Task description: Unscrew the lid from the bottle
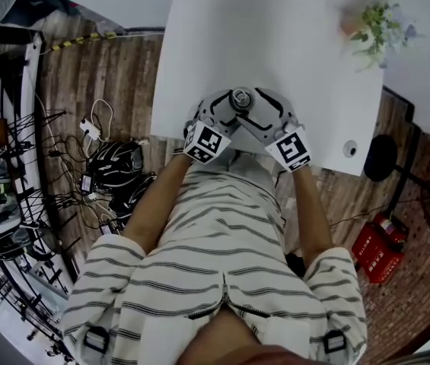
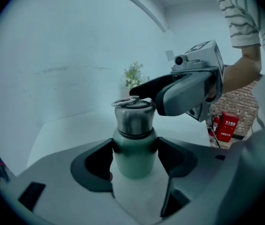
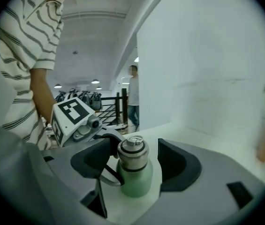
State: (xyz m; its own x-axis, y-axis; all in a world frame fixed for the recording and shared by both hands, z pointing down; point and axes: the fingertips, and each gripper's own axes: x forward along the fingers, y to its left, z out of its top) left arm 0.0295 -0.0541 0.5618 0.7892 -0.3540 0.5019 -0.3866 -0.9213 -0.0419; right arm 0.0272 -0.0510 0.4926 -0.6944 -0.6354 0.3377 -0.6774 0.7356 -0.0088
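Observation:
A pale green bottle (image 2: 134,159) with a steel lid (image 2: 133,117) and a wire ring on top stands on the white table (image 1: 275,44) near its front edge. My left gripper (image 2: 134,156) is shut on the green body, one pad pressing each side. My right gripper (image 3: 133,157) comes in from the other side with its jaws around the lid (image 3: 132,154). They stand wide, and a gap shows between the lid and the right pad. In the head view both grippers, left (image 1: 226,106) and right (image 1: 256,105), meet at the bottle (image 1: 241,97).
A small potted plant (image 1: 374,25) stands at the table's far right corner, and a small round object (image 1: 350,149) lies near its front right corner. On the wooden floor are cables and helmets (image 1: 116,166) at the left and red extinguishers (image 1: 382,249) at the right. A person (image 3: 133,97) stands far behind.

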